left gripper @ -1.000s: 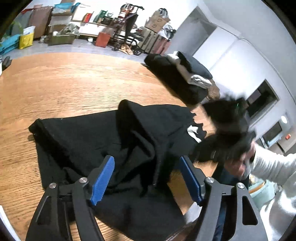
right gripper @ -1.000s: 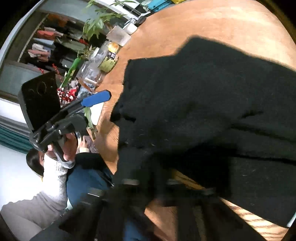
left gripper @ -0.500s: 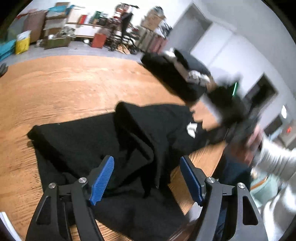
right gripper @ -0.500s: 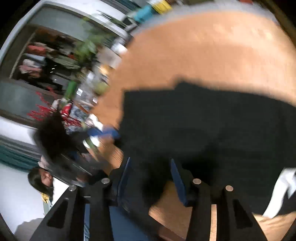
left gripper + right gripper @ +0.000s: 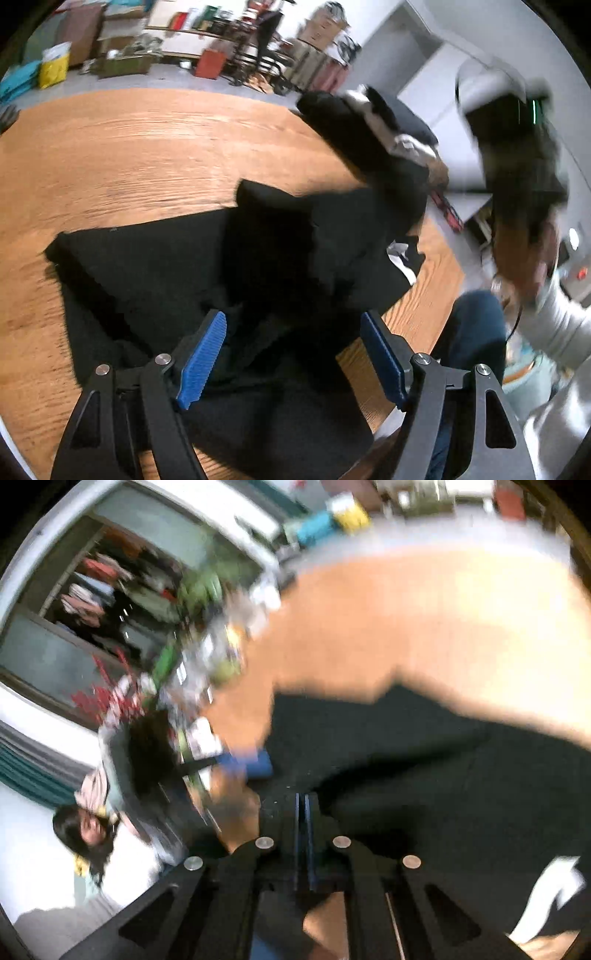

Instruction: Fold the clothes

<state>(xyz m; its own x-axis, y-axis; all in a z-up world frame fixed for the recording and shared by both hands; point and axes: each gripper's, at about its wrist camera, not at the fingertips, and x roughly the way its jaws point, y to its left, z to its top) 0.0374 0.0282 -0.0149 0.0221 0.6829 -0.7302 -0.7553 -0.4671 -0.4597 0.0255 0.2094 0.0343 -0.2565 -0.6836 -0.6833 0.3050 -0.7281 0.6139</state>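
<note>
Our left gripper (image 5: 291, 354) hung over the black garment (image 5: 229, 266) with its blue fingers spread wide, nothing between them. The garment lay rumpled on the wooden table (image 5: 129, 147), one corner draped off the near edge. Our right gripper (image 5: 303, 812) had just snapped its jaws together; whether they pinched any cloth, we couldn't tell through the blur. Our worry: if it only caught a thin fold, lifting fast could let the cloth slip out, or drag the whole thing off the table.
</note>
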